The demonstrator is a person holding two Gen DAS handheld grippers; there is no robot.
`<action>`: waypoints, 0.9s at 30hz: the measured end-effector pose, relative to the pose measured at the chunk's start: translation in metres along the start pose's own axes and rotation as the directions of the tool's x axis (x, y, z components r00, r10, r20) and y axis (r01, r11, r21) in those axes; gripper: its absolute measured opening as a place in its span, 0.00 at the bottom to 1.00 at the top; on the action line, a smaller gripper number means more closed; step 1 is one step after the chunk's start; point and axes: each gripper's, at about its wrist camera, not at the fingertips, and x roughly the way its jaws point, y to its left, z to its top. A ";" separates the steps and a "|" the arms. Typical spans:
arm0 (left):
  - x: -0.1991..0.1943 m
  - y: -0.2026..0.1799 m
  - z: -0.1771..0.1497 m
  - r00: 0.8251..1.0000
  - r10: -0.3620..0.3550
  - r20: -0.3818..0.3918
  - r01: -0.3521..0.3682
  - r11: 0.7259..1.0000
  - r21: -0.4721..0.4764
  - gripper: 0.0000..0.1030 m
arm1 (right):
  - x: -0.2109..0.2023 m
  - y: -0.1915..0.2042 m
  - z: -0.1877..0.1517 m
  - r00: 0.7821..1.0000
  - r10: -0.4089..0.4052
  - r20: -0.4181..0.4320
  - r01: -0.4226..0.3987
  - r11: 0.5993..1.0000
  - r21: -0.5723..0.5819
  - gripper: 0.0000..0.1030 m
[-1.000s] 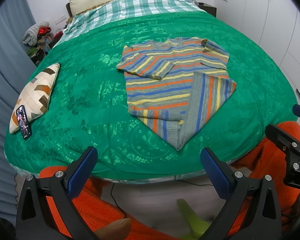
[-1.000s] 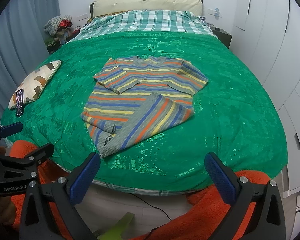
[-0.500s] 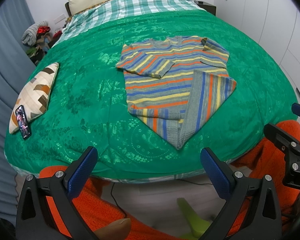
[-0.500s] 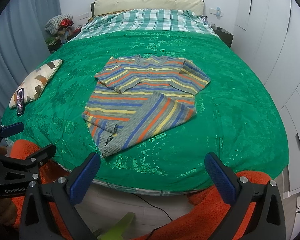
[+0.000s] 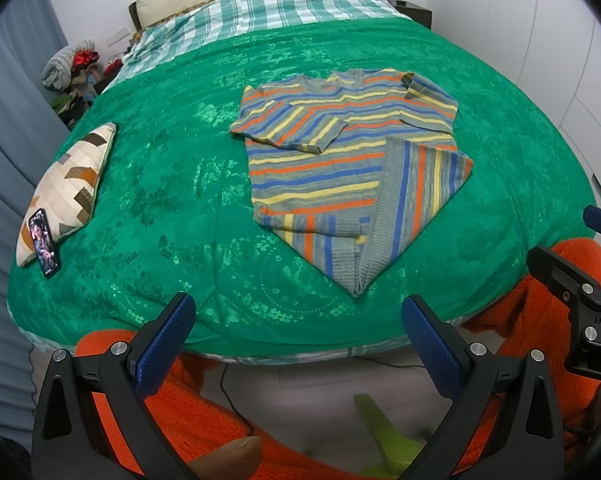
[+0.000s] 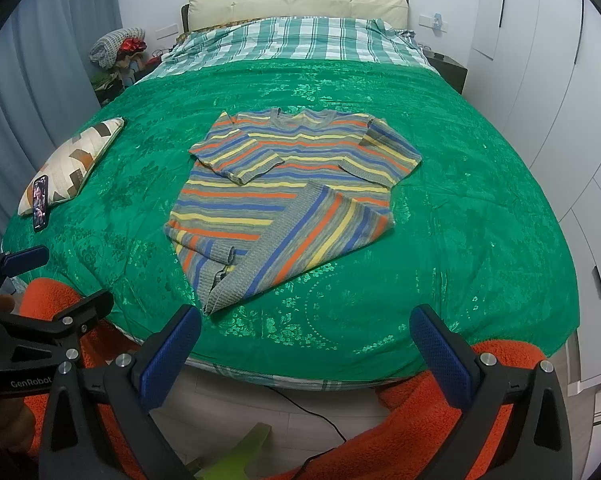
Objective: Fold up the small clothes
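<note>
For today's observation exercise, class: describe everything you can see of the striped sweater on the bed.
The striped sweater is a knit with grey, blue, orange and yellow bands, a grey ribbed neckline and ribbed hem. It lies flat, partly folded, on the green bedspread, neckline toward the headboard. Both sleeves are folded in across the chest, and both lower corners are turned in diagonally, so the near end forms a point toward the camera. Nothing but the bedspread touches it; the left gripper and the right gripper are open, clear of it.
</note>
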 end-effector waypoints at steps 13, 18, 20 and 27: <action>0.001 -0.001 0.001 1.000 -0.002 -0.013 0.002 1.000 0.003 1.00 | 0.002 -0.001 -0.002 1.000 0.007 -0.001 -0.007 1.000 0.007 1.00; 0.001 -0.002 0.001 1.000 -0.003 -0.015 0.003 1.000 0.003 1.00 | 0.002 -0.001 -0.002 1.000 0.007 -0.002 -0.007 1.000 0.007 1.00; 0.001 -0.001 0.001 1.000 -0.004 -0.016 0.004 1.000 0.003 1.00 | 0.002 0.000 -0.002 1.000 0.007 -0.002 -0.007 1.000 0.008 1.00; 0.001 -0.001 0.001 1.000 -0.004 -0.016 0.004 1.000 0.001 1.00 | 0.002 -0.002 -0.001 1.000 0.009 -0.001 -0.009 1.000 0.006 1.00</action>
